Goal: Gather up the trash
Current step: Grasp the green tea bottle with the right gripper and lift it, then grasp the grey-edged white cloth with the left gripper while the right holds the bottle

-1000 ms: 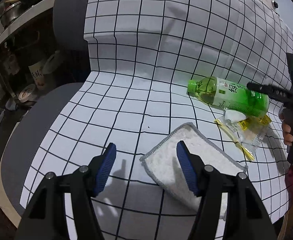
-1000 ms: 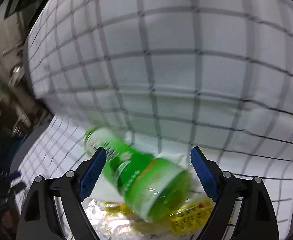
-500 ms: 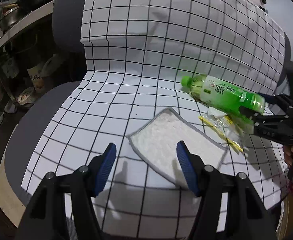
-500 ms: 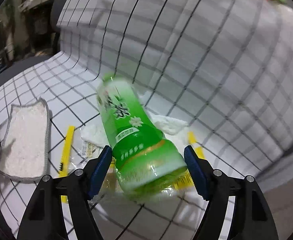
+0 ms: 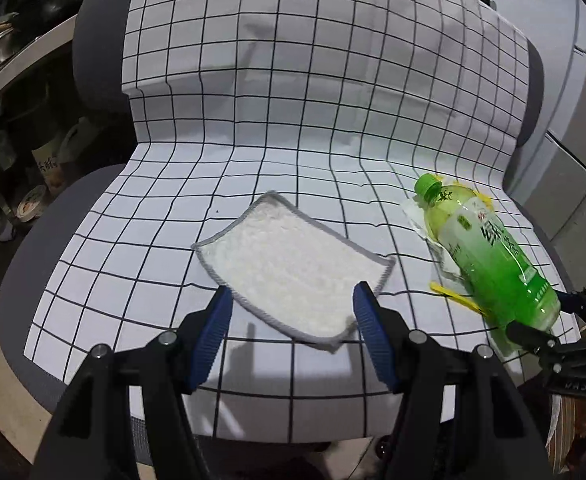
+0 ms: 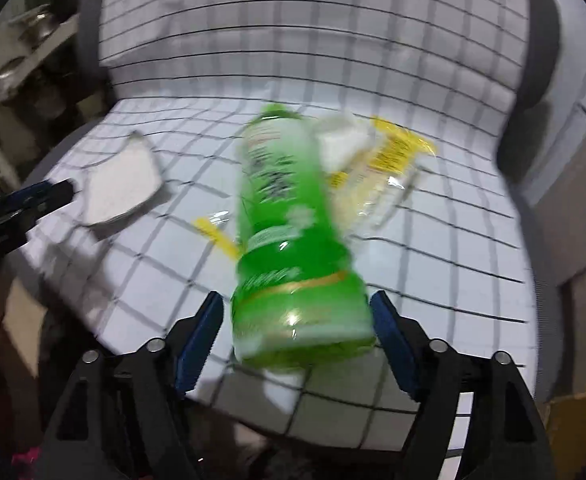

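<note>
A green tea bottle (image 5: 481,248) lies on the checked seat cloth (image 5: 253,120), its cap toward the backrest and its base at the front right edge. My right gripper (image 6: 297,296) has the bottle (image 6: 289,200) by the base. Its jaws are opening slightly, but the pads still sit against the bottle's sides in this blurred view. Under the bottle lie a clear wrapper with yellow print (image 6: 393,160) and a white tissue (image 5: 417,208). My left gripper (image 5: 291,290) is open and holds nothing. It hovers over the near edge of a white towel (image 5: 293,260).
The cloth covers a grey chair seat and backrest. A dark shelf with bowls and jars (image 5: 13,80) stands at the left. Grey cabinet fronts (image 5: 573,140) rise at the right. In the right wrist view my left gripper (image 6: 33,200) shows beside the towel (image 6: 121,184).
The right gripper closed around the bottle's base and swung it round, so the base now points at the seat's front edge. The left gripper drew back from the towel, still open.
</note>
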